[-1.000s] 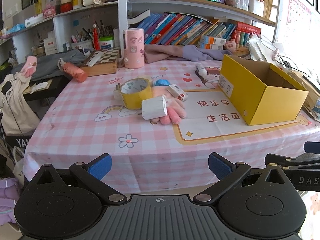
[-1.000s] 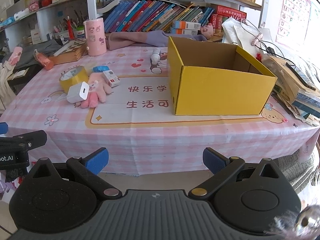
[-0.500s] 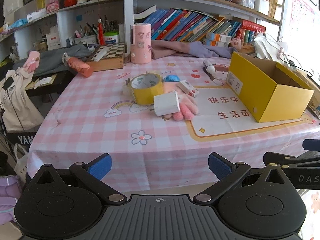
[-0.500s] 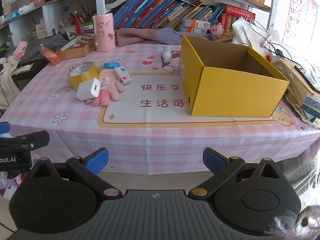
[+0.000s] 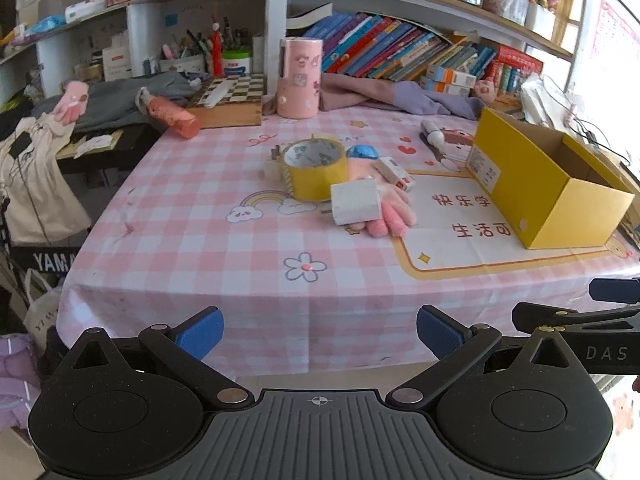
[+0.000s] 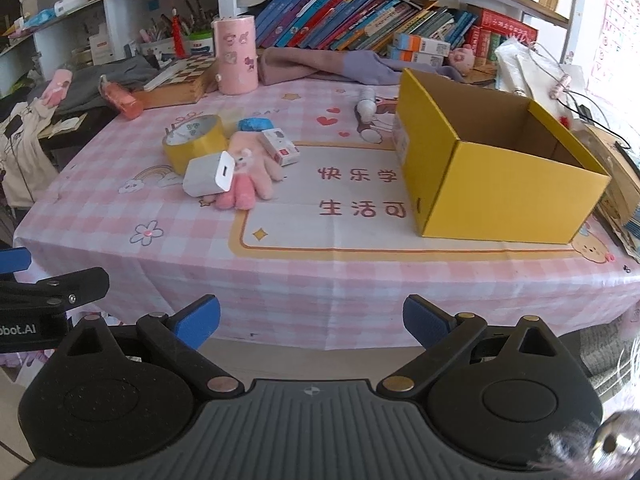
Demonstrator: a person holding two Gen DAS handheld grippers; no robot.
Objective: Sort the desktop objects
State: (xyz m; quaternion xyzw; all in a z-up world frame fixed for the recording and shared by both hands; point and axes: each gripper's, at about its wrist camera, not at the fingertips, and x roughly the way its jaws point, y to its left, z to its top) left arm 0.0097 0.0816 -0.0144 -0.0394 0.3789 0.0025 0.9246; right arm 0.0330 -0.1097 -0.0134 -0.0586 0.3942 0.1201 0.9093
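On the pink checked tablecloth (image 5: 200,240) lie a yellow tape roll (image 5: 314,168) (image 6: 194,140), a white charger block (image 5: 355,202) (image 6: 208,174) resting on a pink fluffy glove (image 5: 390,212) (image 6: 252,176), a small white-and-red box (image 5: 394,172) (image 6: 280,146), a blue item (image 5: 362,152) (image 6: 255,124) and a white tube (image 5: 432,134) (image 6: 366,104). An open yellow cardboard box (image 5: 548,184) (image 6: 492,168) stands on the right, empty inside. My left gripper (image 5: 320,330) and right gripper (image 6: 312,316) hang open, side by side, off the table's near edge, holding nothing.
At the back stand a pink cylinder (image 5: 299,78) (image 6: 236,54), a wooden chessboard box (image 5: 230,102), an orange-pink bottle (image 5: 172,114), purple cloth (image 5: 400,98) and bookshelves (image 6: 360,12). Books and papers are stacked right of the box (image 6: 618,184). Clothes pile on a side table at the left (image 5: 100,104).
Both grippers have drifted sideways along the table's near edge and tilted slightly, so the objects sit further right in both views. Nothing on the table has moved.
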